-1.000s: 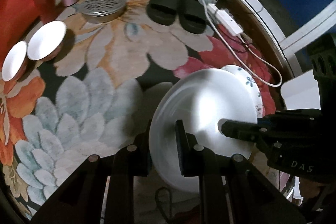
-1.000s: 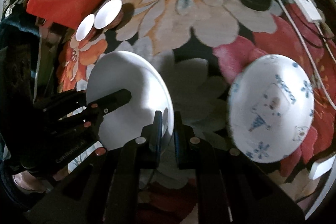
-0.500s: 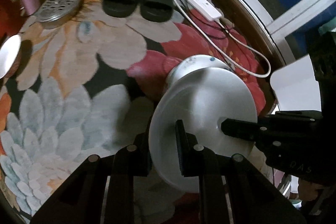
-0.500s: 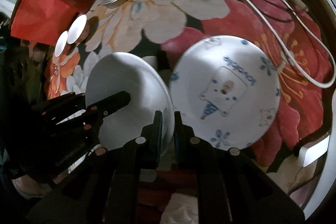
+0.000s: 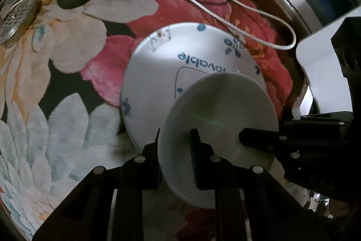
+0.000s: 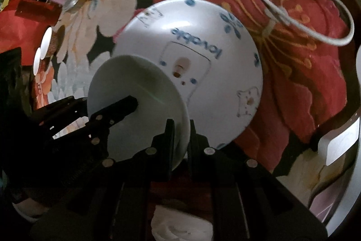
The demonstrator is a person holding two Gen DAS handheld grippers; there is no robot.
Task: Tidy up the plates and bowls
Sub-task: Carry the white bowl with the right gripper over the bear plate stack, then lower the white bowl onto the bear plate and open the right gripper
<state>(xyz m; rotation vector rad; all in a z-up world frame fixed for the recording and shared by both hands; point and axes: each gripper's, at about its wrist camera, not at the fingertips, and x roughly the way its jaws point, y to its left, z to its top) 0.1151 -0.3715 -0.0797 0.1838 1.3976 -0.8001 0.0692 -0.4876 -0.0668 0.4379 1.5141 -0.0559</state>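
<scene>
Plain white plate (image 5: 216,105) held above patterned plate (image 5: 158,64).
Left gripper (image 5: 174,155), jaws opening, and right gripper (image 6: 180,134), clenched, pinch opposite rims.

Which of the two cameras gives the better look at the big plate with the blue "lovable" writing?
The right wrist view: the patterned plate shows its writing, central drawing and most of its rim there. In the left wrist view the patterned plate appears too, but the plain white plate held above it hides much of the drawing.
</scene>
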